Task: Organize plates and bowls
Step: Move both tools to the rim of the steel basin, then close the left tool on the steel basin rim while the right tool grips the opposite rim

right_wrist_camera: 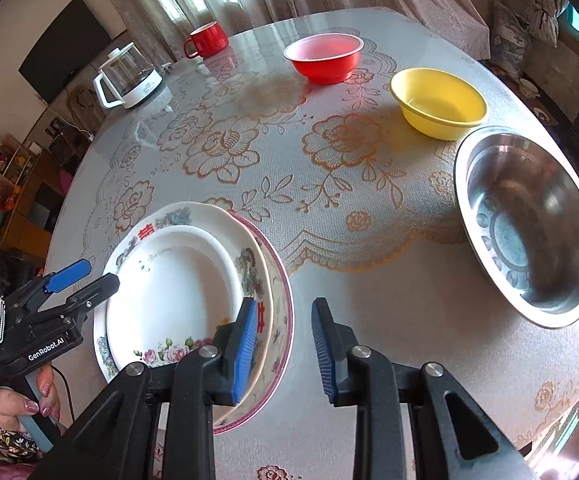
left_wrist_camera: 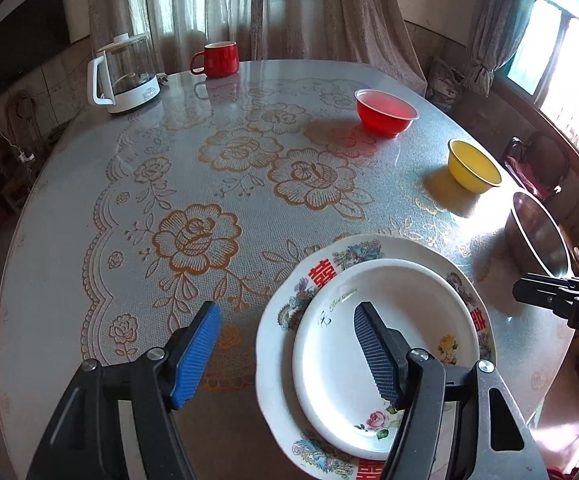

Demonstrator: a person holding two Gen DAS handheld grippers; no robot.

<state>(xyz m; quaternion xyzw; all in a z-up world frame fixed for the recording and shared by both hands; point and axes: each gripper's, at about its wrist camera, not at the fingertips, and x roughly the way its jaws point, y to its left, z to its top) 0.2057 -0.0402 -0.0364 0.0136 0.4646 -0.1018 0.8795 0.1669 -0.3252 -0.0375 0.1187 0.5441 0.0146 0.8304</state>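
Three plates (right_wrist_camera: 185, 304) lie stacked at the near edge of the table (right_wrist_camera: 369, 312), the smallest on top. To their right, also near the edge, sits a metal basin (right_wrist_camera: 529, 224). Behind the basin stands one bowl (right_wrist_camera: 439, 104), and farther back and to the left another bowl (right_wrist_camera: 323, 58). At the far side stands a mug (right_wrist_camera: 207, 40), with a kettle (right_wrist_camera: 127, 78) to its left.

Bare cloth between plate stack (right_wrist_camera: 193, 292) and steel basin (right_wrist_camera: 529, 224).
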